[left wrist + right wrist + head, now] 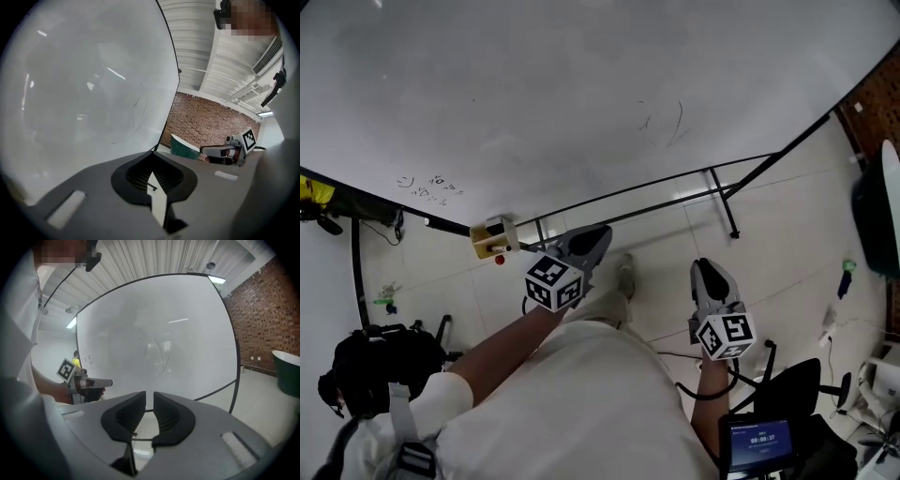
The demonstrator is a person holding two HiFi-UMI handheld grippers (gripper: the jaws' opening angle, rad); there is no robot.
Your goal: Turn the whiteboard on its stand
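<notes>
Large whiteboard (pixel 581 84), black frame (pixel 441 222), faint scribbles (pixel 431 185)

big whiteboard (pixel 581 84), blk frame, faint scribbles, on stand (pixel 724 193)

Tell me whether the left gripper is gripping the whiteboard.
No, the left gripper is shut on nothing, short of the whiteboard.
</notes>
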